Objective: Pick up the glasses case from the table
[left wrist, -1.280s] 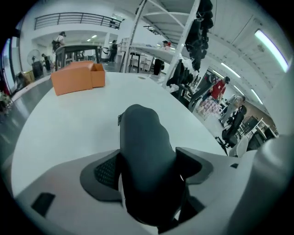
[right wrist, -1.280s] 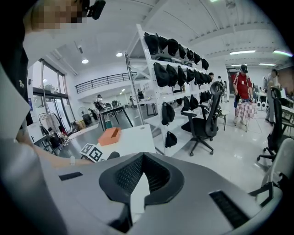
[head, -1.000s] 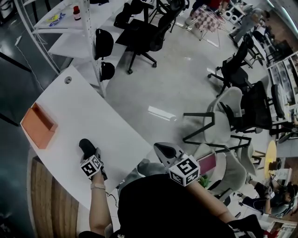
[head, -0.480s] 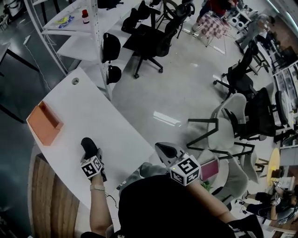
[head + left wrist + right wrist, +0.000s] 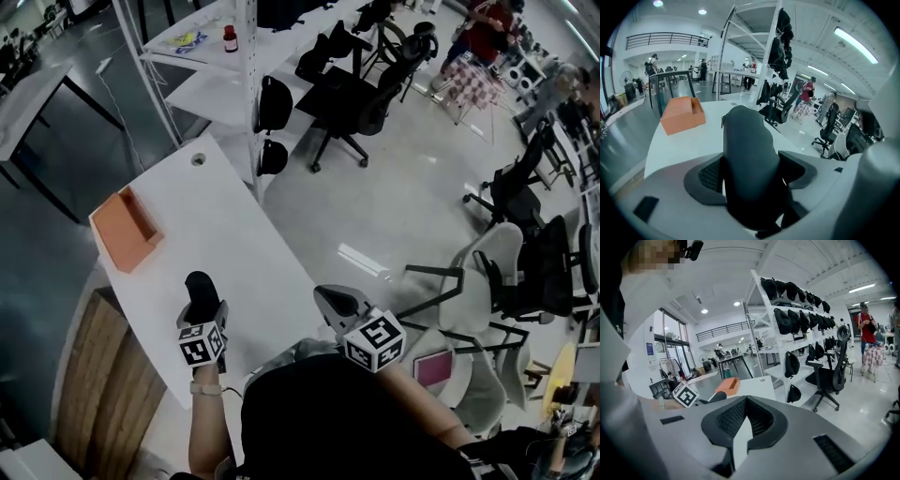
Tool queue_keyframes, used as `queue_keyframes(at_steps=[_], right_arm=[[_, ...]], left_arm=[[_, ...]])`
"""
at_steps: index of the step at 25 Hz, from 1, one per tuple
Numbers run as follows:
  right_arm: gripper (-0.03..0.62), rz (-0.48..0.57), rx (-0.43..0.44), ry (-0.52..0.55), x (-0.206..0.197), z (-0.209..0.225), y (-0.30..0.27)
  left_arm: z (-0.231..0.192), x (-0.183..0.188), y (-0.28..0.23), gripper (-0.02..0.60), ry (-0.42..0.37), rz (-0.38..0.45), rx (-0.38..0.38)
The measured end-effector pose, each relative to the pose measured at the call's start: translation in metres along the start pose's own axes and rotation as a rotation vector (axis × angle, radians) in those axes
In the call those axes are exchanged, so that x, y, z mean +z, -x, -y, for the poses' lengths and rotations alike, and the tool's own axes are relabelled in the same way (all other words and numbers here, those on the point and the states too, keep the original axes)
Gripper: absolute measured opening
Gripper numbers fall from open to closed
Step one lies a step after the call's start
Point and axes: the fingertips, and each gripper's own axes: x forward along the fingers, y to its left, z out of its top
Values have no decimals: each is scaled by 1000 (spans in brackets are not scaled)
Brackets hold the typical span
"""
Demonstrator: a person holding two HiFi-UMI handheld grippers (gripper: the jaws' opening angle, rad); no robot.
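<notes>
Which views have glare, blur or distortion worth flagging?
Head view: strong fisheye bend, a glare streak on the floor, otherwise sharp. Left gripper view: black corners, the glasses case close to the lens and dark with little surface detail, the ceiling light blown out. Right gripper view: black corners, a mosaic patch at top left.

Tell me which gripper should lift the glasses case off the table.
Left. The left gripper is shut on the glasses case over the table; the right gripper is shut, empty, and held beyond the table's edge.

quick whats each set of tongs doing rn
Left tongs: closed on the glasses case.
Right tongs: closed, empty.
</notes>
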Motion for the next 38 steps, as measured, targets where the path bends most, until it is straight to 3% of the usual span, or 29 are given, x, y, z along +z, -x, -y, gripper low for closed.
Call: queue_keyframes(at_steps=[6, 13, 21, 30, 38], right_arm=[[26, 18, 113, 43, 22, -27, -30], [26, 33, 256, 94, 43, -69, -58], [26, 15, 398, 169, 53, -120, -85], [26, 15, 489, 203, 58, -156, -94], [26, 4, 519, 195, 51, -166, -94]], left_arm=[[6, 28, 49, 360, -38, 95, 10], [0, 55, 110, 360, -81, 221, 76], [-5, 68, 165, 360, -39, 339, 106], [-4, 69, 205, 360, -41, 414, 117], [-2, 69, 213, 360, -16, 440, 114]])
